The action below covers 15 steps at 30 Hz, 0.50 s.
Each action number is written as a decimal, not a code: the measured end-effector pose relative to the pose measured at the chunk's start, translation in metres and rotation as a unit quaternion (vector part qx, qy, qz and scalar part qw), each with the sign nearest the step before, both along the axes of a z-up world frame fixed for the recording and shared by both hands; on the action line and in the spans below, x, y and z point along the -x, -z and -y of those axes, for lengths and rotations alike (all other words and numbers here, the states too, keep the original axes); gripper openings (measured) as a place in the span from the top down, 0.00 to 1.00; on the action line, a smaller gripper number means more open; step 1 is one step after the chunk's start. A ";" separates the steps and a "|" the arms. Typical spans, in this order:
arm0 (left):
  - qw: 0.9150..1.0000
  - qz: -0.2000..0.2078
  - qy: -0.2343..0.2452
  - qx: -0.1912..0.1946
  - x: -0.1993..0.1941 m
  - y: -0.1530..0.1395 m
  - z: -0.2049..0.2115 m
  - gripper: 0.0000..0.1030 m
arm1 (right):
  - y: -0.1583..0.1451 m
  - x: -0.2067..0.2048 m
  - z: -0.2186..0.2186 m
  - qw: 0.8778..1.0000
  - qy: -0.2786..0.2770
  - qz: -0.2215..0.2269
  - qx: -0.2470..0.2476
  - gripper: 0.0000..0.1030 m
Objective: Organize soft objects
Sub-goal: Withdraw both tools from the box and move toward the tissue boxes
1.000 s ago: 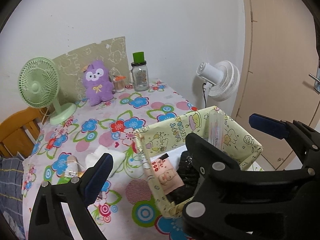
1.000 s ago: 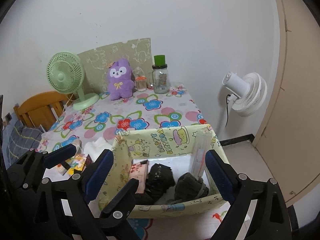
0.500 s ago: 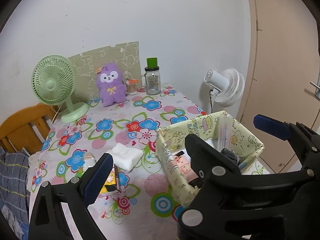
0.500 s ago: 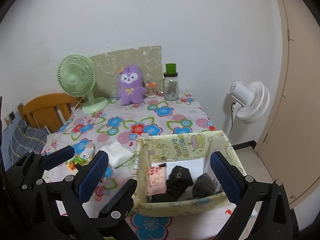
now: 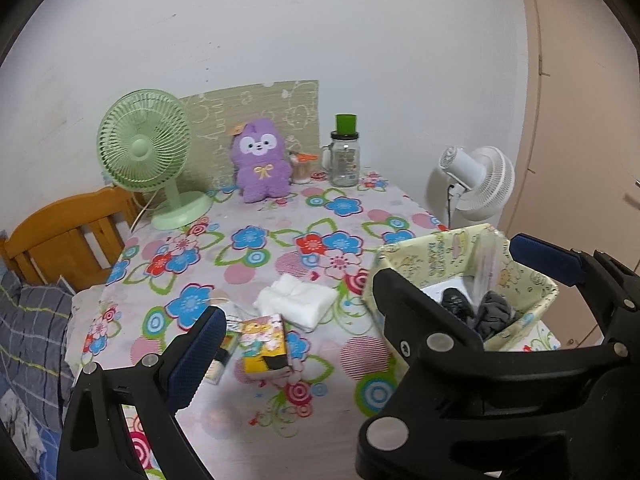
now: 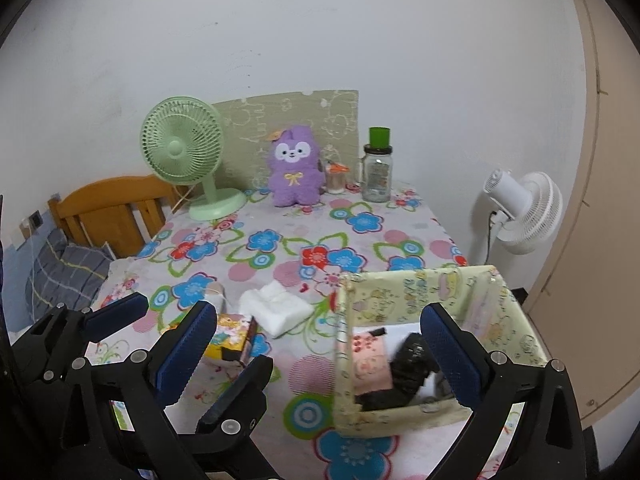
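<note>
A pale yellow fabric storage box stands at the table's near right corner; dark socks and a pink item lie inside. It also shows in the left wrist view. A folded white cloth lies on the floral tablecloth left of the box, also in the left wrist view. A purple plush sits at the back. My left gripper and right gripper are both open and empty, held above the table's near edge.
A yellow tissue pack lies near the front left. A green desk fan, a green-lidded jar and a small cup stand at the back. A white fan and a door are at the right, a wooden chair at the left.
Both grippers have pulled back and up from the box, so more of the table shows. The white cloth and tissue pack have come into fuller view. Both grippers stay open.
</note>
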State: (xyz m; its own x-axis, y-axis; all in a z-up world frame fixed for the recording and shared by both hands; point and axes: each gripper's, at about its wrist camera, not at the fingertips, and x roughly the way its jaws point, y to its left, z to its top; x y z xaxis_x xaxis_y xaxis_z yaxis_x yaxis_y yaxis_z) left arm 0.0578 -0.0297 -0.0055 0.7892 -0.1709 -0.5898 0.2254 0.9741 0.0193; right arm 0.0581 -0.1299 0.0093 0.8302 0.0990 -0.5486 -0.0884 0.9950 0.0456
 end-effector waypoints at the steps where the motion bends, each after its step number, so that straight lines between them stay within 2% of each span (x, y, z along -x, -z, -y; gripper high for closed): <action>1: 1.000 0.000 -0.002 -0.001 -0.001 0.001 -0.002 0.03 | 0.001 -0.001 -0.002 1.000 0.000 -0.001 -0.002 0.00; 6: 1.000 0.000 -0.016 -0.009 -0.006 0.006 -0.016 0.03 | 0.008 -0.008 -0.017 1.000 -0.001 -0.001 -0.008 0.00; 15: 1.000 -0.018 -0.025 -0.005 -0.020 0.024 -0.040 0.03 | 0.023 -0.023 -0.041 1.000 0.011 -0.021 0.011 0.00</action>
State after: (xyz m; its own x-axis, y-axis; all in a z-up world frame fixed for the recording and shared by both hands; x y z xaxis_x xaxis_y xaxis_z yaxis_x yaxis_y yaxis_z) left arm 0.0777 0.0107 -0.0291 0.7747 -0.1259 -0.6197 0.1768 0.9840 0.0211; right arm 0.0807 -0.0891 -0.0140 0.8087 0.0692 -0.5842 -0.0657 0.9975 0.0271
